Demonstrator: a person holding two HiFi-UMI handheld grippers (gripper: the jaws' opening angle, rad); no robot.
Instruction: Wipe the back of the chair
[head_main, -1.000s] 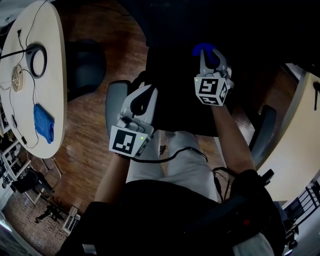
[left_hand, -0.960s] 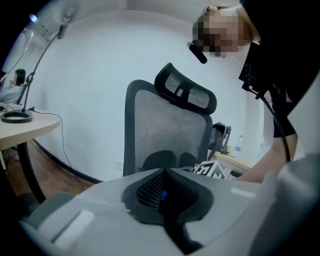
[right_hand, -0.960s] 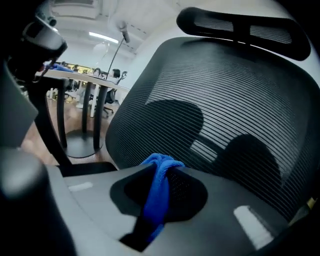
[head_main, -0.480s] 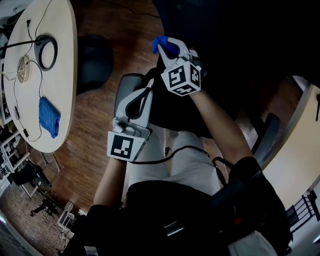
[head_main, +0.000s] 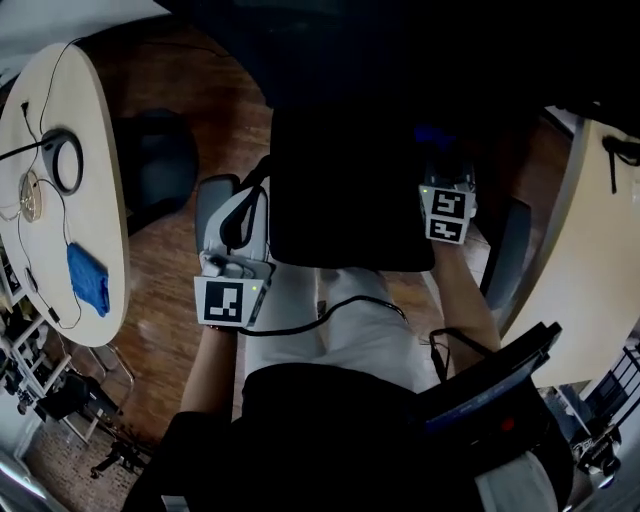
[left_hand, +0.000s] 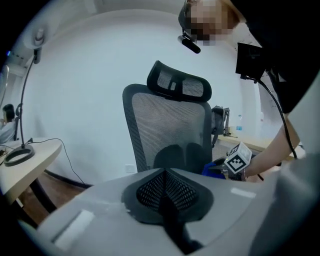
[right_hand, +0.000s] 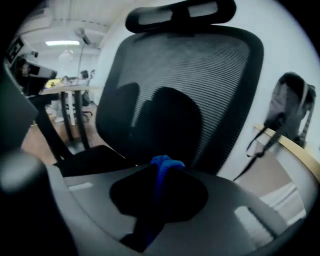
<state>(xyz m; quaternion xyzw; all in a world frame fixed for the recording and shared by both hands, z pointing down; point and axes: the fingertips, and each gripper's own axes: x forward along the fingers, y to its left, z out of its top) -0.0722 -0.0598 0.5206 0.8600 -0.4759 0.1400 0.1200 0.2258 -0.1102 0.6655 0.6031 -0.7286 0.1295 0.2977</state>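
Note:
A black mesh office chair (head_main: 345, 190) stands in front of me; its backrest (right_hand: 195, 80) and headrest (left_hand: 178, 85) show in both gripper views. My right gripper (head_main: 441, 150) is at the chair's right side, shut on a folded blue cloth (right_hand: 163, 166) close to the lower mesh. That cloth (left_hand: 212, 167) and the right gripper's marker cube also show in the left gripper view. Beside the chair's left armrest (head_main: 213, 200) my left gripper (head_main: 248, 203) is shut, with nothing between its jaws (left_hand: 165, 176).
An oval white table (head_main: 105, 120) at the left carries a ring lamp (head_main: 66, 160), cables and a second blue cloth (head_main: 88, 277). A dark stool (head_main: 155, 160) sits beside it. Another table (head_main: 600, 240) lies at the right, with a backpack (right_hand: 290, 112) hanging nearby.
My right gripper has carried the blue cloth from the chair's upper left across to its right side and lower. The left gripper has stayed by the left armrest.

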